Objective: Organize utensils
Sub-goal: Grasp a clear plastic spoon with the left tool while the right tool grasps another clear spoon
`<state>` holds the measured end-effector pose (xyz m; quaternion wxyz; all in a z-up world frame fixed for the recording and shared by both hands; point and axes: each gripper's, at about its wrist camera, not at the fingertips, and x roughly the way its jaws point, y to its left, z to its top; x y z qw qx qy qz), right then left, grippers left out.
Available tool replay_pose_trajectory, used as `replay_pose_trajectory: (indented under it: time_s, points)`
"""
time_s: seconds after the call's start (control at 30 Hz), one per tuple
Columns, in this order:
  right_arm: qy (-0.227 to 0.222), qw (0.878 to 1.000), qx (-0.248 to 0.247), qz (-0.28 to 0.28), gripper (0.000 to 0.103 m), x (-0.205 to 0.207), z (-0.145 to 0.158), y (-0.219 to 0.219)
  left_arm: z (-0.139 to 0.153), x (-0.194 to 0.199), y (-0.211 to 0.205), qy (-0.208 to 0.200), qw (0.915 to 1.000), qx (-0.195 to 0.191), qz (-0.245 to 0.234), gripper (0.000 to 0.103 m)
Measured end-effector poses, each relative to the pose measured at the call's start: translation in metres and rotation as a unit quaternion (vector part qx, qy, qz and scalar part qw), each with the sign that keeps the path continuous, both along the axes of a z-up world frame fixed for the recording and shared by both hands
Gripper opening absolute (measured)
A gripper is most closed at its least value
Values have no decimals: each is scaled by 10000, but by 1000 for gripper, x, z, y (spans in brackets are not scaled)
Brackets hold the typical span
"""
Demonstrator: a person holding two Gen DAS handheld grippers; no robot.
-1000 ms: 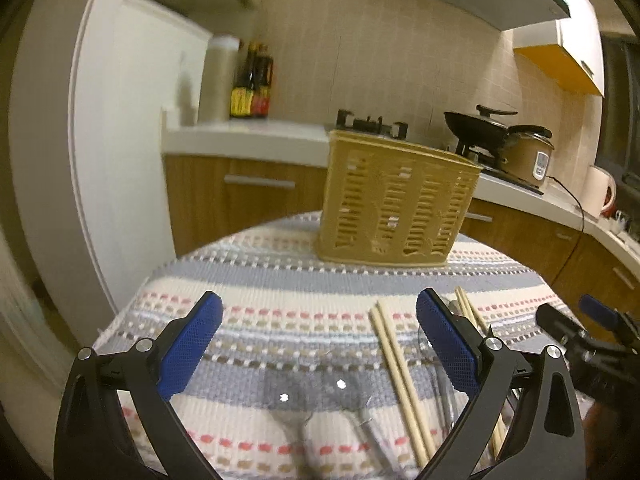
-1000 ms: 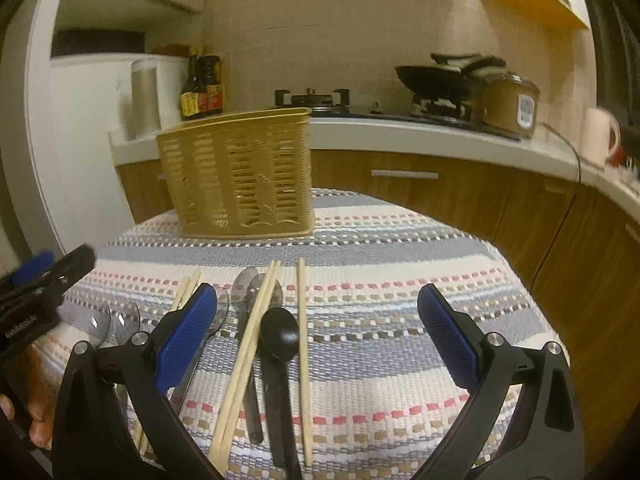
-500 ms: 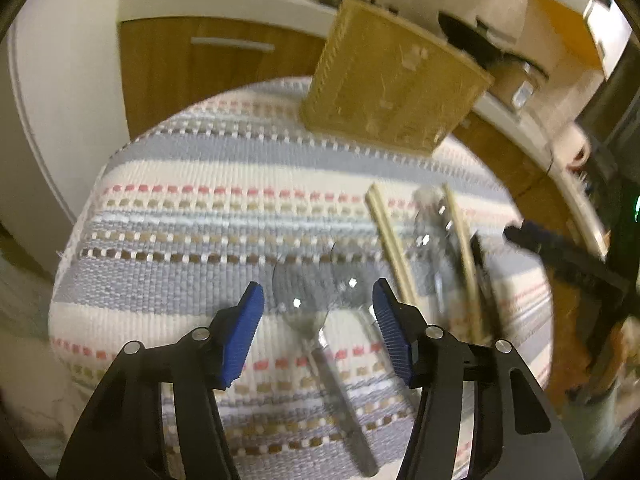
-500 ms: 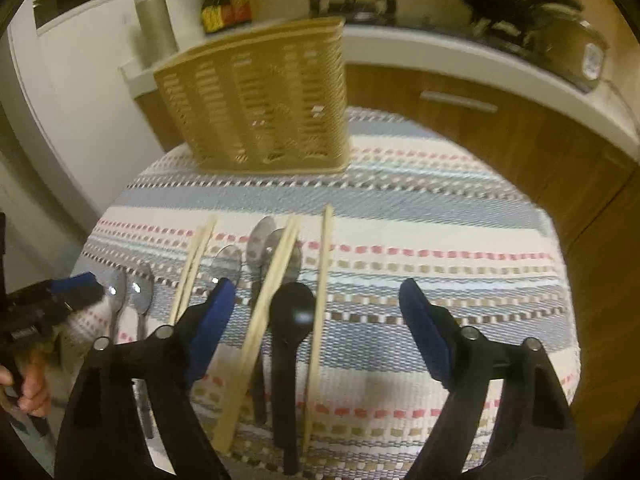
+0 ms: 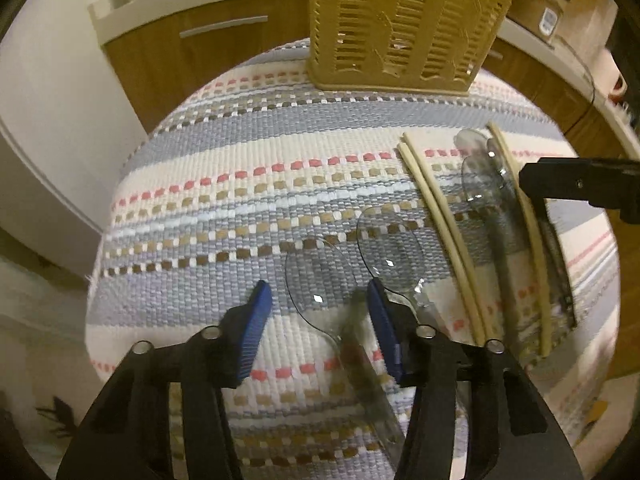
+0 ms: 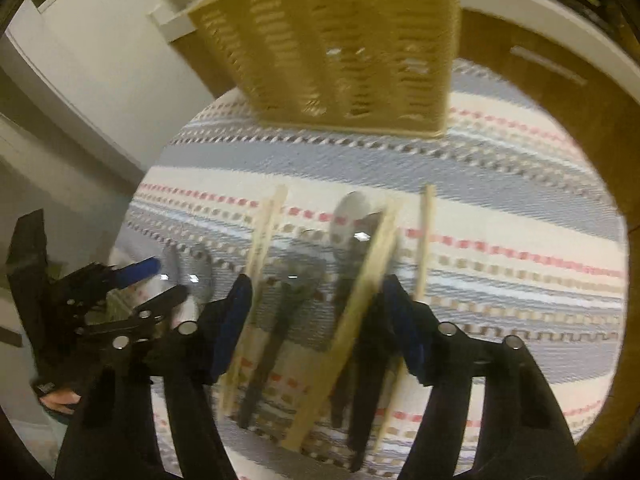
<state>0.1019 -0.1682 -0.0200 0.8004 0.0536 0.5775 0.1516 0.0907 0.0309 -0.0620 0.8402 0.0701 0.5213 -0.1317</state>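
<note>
- The left gripper [image 5: 316,312] points steeply down at the table with its blue fingers [image 5: 256,320] closing; the neck of a metal spoon [image 5: 320,280] lies between them, but the pads are not yet pressing on it, so nothing is held.
- The right gripper [image 6: 316,320] is closing too, straddling a bundle: a grey spoon [image 6: 292,284], a dark spoon handle and a pair of chopsticks [image 6: 360,280]. I judge the pads are still clear of them, though the blur makes that uncertain.
- The utensils lie side by side on the striped tablecloth [image 5: 224,184], handles toward the person, which is why both grippers come in from the near side.
- A second spoon [image 5: 390,248] lies just beside the left gripper's target, so that grip looks tight.
- The slotted tan basket [image 5: 396,28] stands upright at the far side of the table, well apart from the row; it looks like the place where everything is meant to go.
</note>
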Motion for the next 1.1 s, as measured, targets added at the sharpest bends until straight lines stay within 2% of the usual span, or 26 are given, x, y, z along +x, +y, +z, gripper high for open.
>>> replay_pose_trajectory:
  time_s: [0.07, 0.17, 0.27, 0.5, 0.7, 0.83, 0.9, 1.0, 1.1]
  points:
    - [149, 9998, 132, 50, 56, 5, -5, 5, 0, 1, 0, -69, 9999, 114, -2, 35]
    - [368, 9990, 236, 101, 49, 12, -13, 14, 1, 4, 0, -125, 9999, 104, -23, 35]
    - [584, 9979, 270, 63, 47, 16, -21, 20, 1, 2, 2, -182, 9998, 68, -50, 34]
    - [555, 9976, -418, -10, 46, 19, -34, 39, 0, 3, 19, -256, 9996, 16, 78, 34]
    - [448, 9944, -954, 64, 41, 25, -39, 62, 1, 4, 26, -273, 9996, -61, 56, 35]
    - [406, 9905, -1310, 129, 41, 28, -49, 84, 1, 4, 23, -291, 9995, 78, -28, 36]
    - [330, 9866, -1582, 228, 41, 28, -53, 98, 1, 6, 22, -277, 9995, 170, -16, 41]
    - [281, 9849, -1690, 260, 38, 29, -59, 113, 1, 11, 22, -247, 9993, 294, 26, 48]
    - [217, 9850, -1678, 329, 32, 28, -59, 121, 2, 14, 21, -194, 9994, 290, 6, 48]
